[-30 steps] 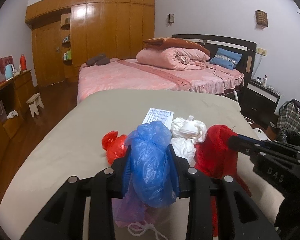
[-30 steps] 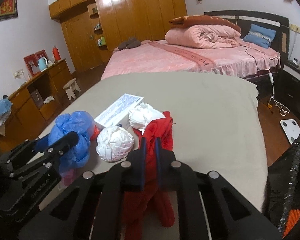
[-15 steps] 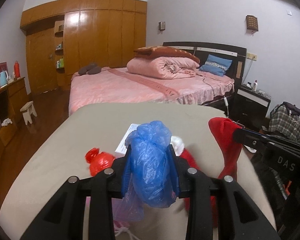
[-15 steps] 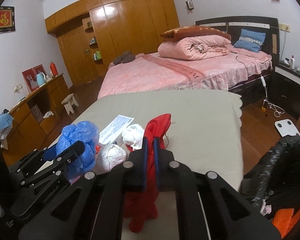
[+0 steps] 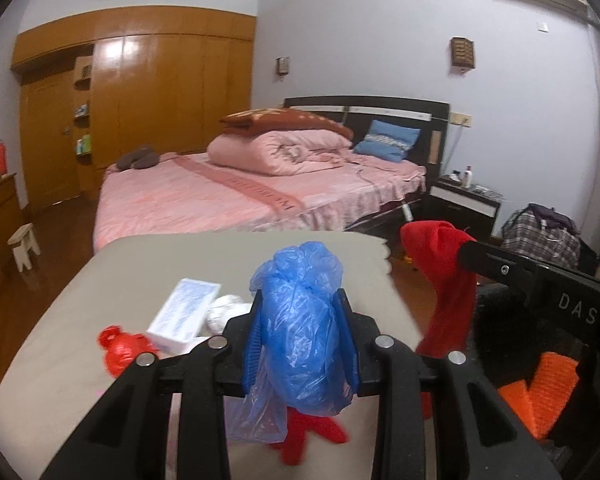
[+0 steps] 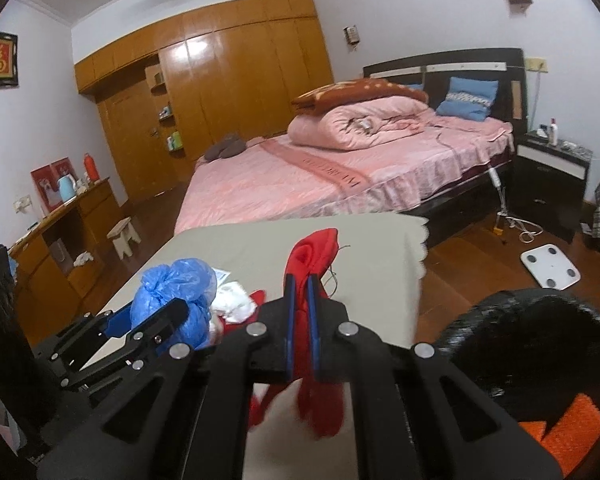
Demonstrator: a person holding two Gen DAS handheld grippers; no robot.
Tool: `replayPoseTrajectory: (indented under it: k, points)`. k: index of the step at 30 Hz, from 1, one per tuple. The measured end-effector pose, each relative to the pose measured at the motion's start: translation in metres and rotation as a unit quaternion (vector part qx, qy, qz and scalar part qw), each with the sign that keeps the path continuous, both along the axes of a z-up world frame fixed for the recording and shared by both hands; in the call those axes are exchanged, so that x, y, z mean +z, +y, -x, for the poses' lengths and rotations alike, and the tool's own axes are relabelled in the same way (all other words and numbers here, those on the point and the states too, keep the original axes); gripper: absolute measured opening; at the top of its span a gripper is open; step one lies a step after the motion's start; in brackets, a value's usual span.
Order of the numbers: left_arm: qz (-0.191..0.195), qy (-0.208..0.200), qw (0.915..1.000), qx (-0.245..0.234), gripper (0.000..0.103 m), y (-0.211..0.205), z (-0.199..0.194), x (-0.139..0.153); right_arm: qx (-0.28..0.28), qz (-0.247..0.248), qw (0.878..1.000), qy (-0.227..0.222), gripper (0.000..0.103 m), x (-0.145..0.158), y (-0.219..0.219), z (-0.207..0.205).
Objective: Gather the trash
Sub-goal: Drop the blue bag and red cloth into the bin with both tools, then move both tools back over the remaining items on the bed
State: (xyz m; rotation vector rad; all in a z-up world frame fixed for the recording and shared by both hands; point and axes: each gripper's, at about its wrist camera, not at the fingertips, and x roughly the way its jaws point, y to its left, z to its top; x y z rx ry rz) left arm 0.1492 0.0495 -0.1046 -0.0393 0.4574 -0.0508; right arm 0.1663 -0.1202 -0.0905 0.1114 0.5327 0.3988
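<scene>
Left gripper (image 5: 300,332): closed on the blue plastic bag (image 5: 302,332), which was bunched between the fingers and held clear above the table (image 5: 60,320).
Right gripper (image 6: 301,320): closed to a narrow gap on the red cloth (image 6: 312,256), which hung limp below the fingers.
Bin: a container lined with a black bag (image 6: 540,328), orange at its lower edge, stood to the right, beyond the table edge.
Position of load: both items were raised; the red cloth was near the bin liner but not yet over its opening, as far as the views showed.
Remaining on table: a small red bag (image 5: 120,348), a white box (image 5: 186,312) and white crumpled paper (image 5: 224,312), grouped together at the left.
Progress: judged partial. Two items were picked up, none visibly deposited; bin contents could not be told.
Outstanding: deposit both held items, then collect the three left on the table.
</scene>
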Motion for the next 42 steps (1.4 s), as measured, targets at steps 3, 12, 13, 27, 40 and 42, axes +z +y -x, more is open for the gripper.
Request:
replayPoseTrajectory:
  k: [3,12,13,27,40,42]
  points:
    - [0.003,-0.005,0.9998,-0.021,0.033,-0.02,-0.001,0.003,-0.022,0.0,1.0,-0.006,0.005,0.007,-0.025,0.005]
    - [0.009,-0.013,0.9967,-0.079,0.033,-0.077,-0.001,0.01,-0.09,0.013,0.996,-0.016,0.005,0.01,-0.098,0.019]
    - [0.009,-0.014,0.996,-0.088,0.033,-0.086,-0.002,0.011,-0.101,0.015,0.995,-0.015,0.005,0.008,-0.108,0.022]
    - [0.012,0.007,0.9848,-0.173,0.037,-0.174,-0.014,-0.005,-0.18,0.032,0.983,0.004,0.008,-0.017,-0.184,0.049]
    - [-0.007,0.023,0.9844,-0.174,0.078,-0.186,-0.013,-0.02,-0.221,0.04,0.975,-0.002,0.089,-0.022,-0.2,0.054]
    - [-0.007,0.022,0.9862,-0.164,0.081,-0.179,-0.013,-0.019,-0.218,0.037,0.975,0.0,0.094,-0.022,-0.199,0.054]
